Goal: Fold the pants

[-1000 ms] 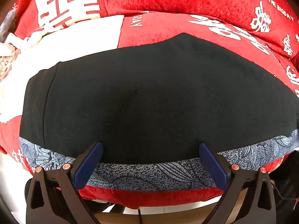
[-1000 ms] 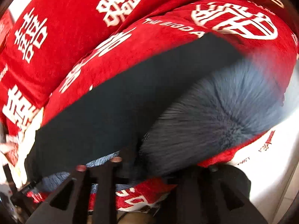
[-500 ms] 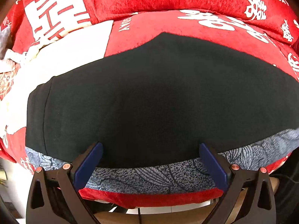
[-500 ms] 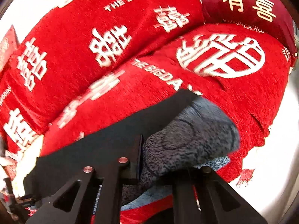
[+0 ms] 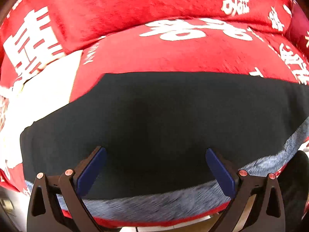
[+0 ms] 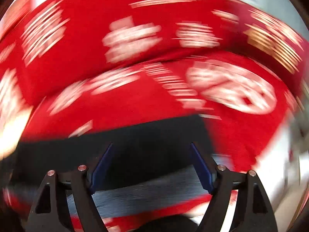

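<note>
The black pants (image 5: 164, 119) lie flat across a red cushion (image 5: 173, 54), with a grey patterned inner layer (image 5: 154, 205) showing along the near edge. My left gripper (image 5: 155, 154) is open and empty, its blue pads over the near part of the pants. In the blurred right wrist view the pants (image 6: 135, 135) end at a straight right edge, grey layer (image 6: 146, 191) below. My right gripper (image 6: 151, 150) is open and empty above that end.
Red cushions with white characters (image 5: 135, 3) rise behind the pants. A white cloth (image 5: 44, 89) lies at the left. A pale floor or wall (image 6: 285, 174) shows past the cushion's right edge.
My right gripper has let go of the grey-lined pant end and opened; that end now lies flat. Both cameras have pulled back, the right one moving fast.
</note>
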### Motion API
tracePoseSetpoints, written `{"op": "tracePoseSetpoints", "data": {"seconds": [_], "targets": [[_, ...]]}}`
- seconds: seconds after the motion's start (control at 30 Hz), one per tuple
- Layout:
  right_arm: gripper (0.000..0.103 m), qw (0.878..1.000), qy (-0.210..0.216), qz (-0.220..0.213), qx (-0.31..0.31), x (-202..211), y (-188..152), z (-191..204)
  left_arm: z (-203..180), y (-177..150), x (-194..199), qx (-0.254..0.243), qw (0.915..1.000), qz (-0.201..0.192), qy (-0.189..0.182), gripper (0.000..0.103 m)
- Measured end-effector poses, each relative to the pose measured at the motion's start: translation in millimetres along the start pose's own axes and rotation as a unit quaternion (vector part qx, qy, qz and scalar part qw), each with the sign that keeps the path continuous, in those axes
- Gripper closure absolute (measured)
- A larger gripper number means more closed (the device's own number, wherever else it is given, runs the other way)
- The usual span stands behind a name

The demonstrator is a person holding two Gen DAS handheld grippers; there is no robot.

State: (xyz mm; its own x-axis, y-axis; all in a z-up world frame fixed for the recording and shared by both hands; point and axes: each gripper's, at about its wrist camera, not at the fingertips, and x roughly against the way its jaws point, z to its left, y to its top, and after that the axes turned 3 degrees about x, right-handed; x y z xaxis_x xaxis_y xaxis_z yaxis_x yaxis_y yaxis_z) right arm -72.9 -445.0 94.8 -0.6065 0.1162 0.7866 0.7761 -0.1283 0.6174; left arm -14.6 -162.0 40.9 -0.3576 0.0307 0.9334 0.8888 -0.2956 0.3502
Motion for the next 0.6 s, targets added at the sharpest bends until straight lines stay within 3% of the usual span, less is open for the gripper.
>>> {"op": "tracePoseSetpoints", "data": {"seconds": [0.1,0.13,0.2,0.27,0.33,0.4,0.47,0.53,0.6], "targets": [[0.021,0.991,0.043,0.025,0.122,-31,-2,79,3,-1,-16,0.029,0.9994,0.018,-0.009,0.0],[0.021,0.989,0.049,0.032,0.139,-41,-2,89,12,-3,-17,0.047,0.9984,0.021,-0.023,0.0],[0.019,0.984,0.05,0.055,0.161,-65,0,101,30,-6,-16,0.065,0.9976,0.019,-0.012,0.0],[0.017,0.987,0.058,0.042,0.14,-68,10,83,62,-10,-14,0.095,0.9954,0.017,0.0,0.0],[0.014,0.994,0.01,0.049,0.099,-73,14,45,96,-17,-17,0.139,0.99,0.023,-0.003,0.0],[0.0,0.998,-0.022,0.065,-0.008,-79,12,-27,119,-23,-16,0.161,0.9862,0.016,-0.034,0.0],[0.001,0.994,-0.067,0.061,-0.062,-75,6,-74,115,-26,-14,0.136,0.9901,0.013,-0.031,0.0],[0.001,0.989,-0.099,0.063,-0.087,-67,4,-99,100,-28,-15,0.108,0.9941,0.008,0.008,0.0],[0.001,0.984,-0.127,0.079,-0.101,-58,4,-94,88,-27,-9,0.109,0.9938,-0.001,0.022,0.0]]}}
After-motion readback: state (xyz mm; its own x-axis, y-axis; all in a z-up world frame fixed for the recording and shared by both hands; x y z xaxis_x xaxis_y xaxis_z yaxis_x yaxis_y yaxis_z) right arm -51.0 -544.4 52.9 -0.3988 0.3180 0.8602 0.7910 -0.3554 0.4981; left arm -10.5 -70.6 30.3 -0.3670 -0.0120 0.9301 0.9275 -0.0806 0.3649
